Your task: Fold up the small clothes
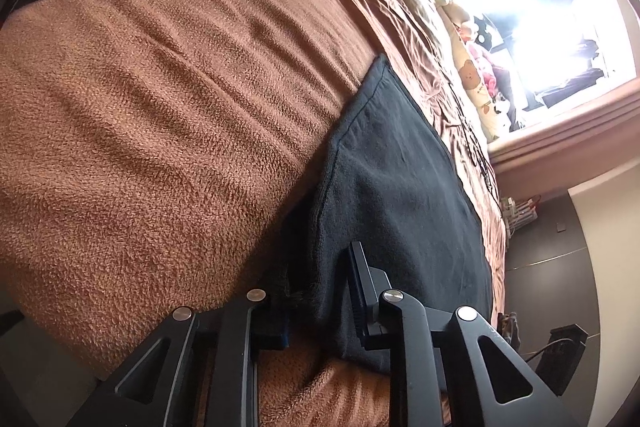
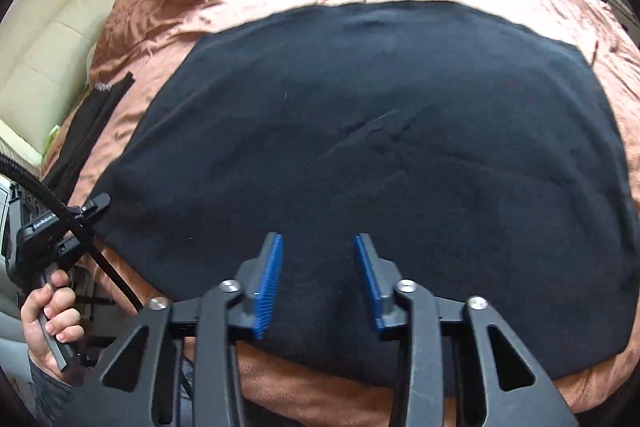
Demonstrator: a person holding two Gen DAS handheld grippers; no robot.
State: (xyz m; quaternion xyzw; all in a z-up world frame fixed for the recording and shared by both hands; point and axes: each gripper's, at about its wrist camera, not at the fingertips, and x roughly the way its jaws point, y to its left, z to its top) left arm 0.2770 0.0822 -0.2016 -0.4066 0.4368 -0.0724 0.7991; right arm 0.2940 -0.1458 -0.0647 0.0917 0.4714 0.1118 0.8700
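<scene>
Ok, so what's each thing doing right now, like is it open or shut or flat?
black cloth, spread flat on the blanket, not folded yet.
left hand-held gripper, shut on the black cloth's corner.
right hand-held gripper, open, over the cloth's near edge, nothing pinched.
brown blanket, laid over the bed, wrinkled further back.

My left gripper (image 1: 320,291) pinches a bunched corner of the black garment (image 1: 400,187), which lies on my brown fleece blanket (image 1: 160,147); a bright window (image 1: 540,27) lies beyond.
</scene>
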